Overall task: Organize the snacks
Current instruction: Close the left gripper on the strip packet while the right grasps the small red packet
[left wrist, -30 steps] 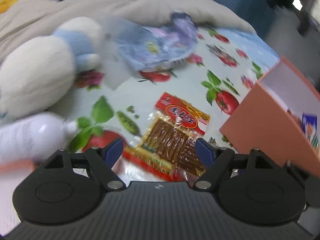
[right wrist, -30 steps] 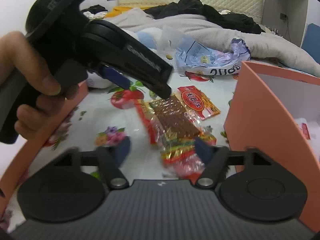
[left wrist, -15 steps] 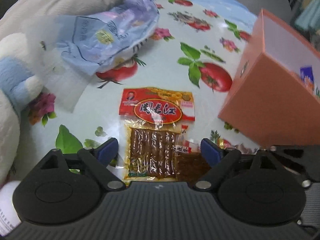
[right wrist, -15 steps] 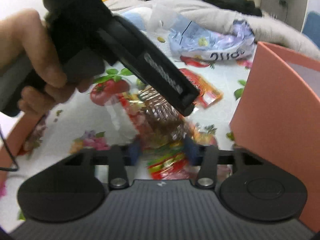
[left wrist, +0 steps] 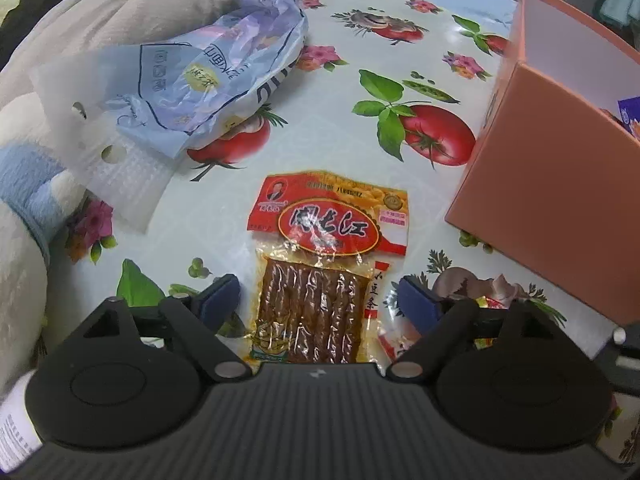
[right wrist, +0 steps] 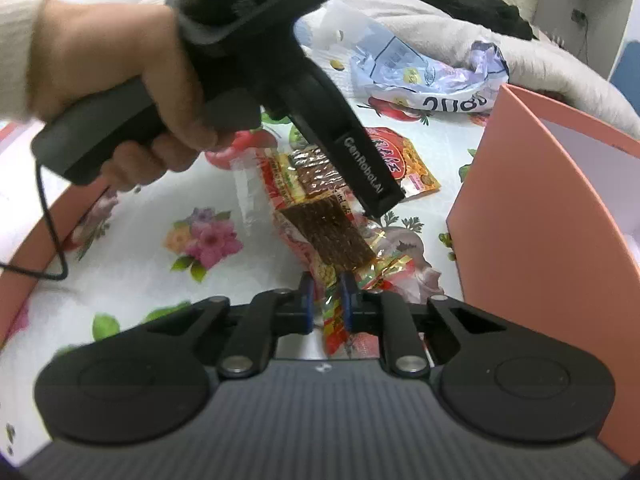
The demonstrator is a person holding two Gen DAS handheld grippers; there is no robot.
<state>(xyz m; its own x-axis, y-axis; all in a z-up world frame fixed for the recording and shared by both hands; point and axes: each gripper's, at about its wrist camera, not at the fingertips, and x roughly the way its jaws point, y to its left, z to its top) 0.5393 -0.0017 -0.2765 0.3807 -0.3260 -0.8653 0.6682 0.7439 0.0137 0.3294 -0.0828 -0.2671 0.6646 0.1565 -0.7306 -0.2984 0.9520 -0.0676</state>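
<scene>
A red and yellow packet of brown snack sticks (left wrist: 324,272) lies flat on the fruit-print tablecloth (left wrist: 320,128). My left gripper (left wrist: 320,300) is open, its blue pads on either side of the packet's lower end. In the right wrist view the same packet (right wrist: 404,160) lies partly under the left gripper's body (right wrist: 280,80). My right gripper (right wrist: 325,304) is shut on the end of a second packet with a brown slab (right wrist: 332,240). A salmon box (left wrist: 560,200) stands to the right, with packets inside; it also shows in the right wrist view (right wrist: 540,220).
A crumpled blue-and-white plastic bag (left wrist: 192,92) lies at the back left. A white and blue plush toy (left wrist: 24,220) sits at the left. A grey blanket (left wrist: 100,20) borders the back. A salmon lid edge (right wrist: 44,216) curves along the left.
My right gripper has closed on the slab packet. My left gripper has moved over the stick packet, which now lies straight between its open fingers.
</scene>
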